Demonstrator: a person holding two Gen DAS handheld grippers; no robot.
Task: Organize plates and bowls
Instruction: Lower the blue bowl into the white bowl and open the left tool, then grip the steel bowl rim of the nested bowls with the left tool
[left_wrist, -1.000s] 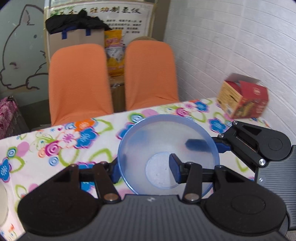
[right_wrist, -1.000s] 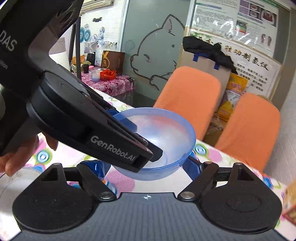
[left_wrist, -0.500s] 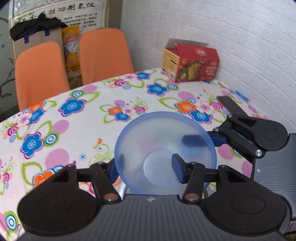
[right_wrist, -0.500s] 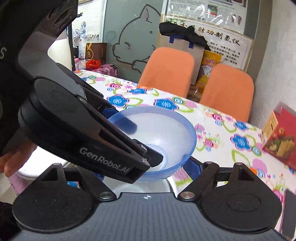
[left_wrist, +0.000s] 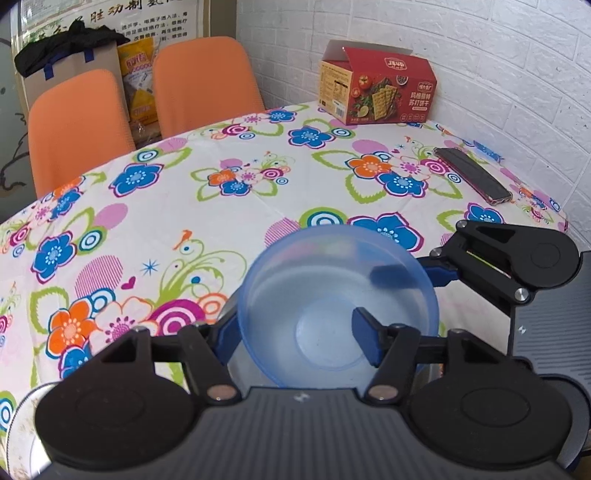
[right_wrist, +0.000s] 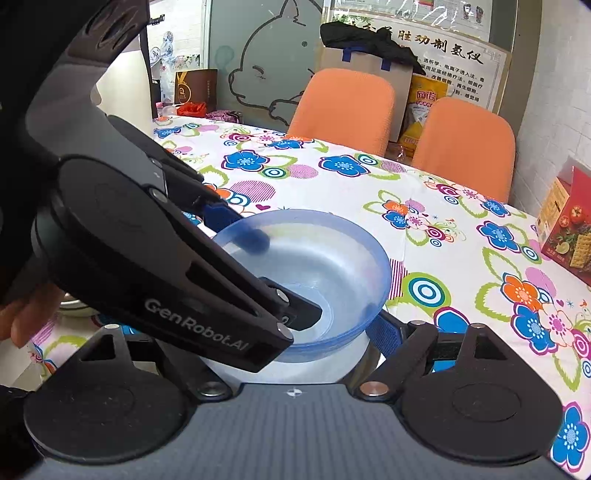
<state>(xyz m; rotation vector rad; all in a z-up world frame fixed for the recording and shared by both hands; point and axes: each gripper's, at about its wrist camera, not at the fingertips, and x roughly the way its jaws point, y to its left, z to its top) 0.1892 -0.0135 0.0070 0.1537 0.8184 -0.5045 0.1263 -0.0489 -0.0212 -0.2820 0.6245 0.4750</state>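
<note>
From my left wrist camera, the far left shows two orange chairs (left_wrist: 79, 125) with a yellow snack bag (left_wrist: 140, 88) between them, its print too small for me to read. Below, a pale plate rim (left_wrist: 16, 417) peeks in at the frame's corner. At centre my left gripper (left_wrist: 299, 339) clenches the translucent blue bowl (left_wrist: 332, 295), one finger inside the wall and one outside, holding it just above the flowered tablecloth (left_wrist: 221, 206); the bowl is empty. Something whitish sits beneath it, possibly another dish. To the right, my right gripper (left_wrist: 421, 273) grasps the same bowl's rim. Further right lie a dark phone (left_wrist: 472, 177) and a red cracker box (left_wrist: 380, 92) printed "苏打饼干", flap open, contents hidden. On the right wrist view, the left gripper's arm reads "GenRobot.AI".
</note>
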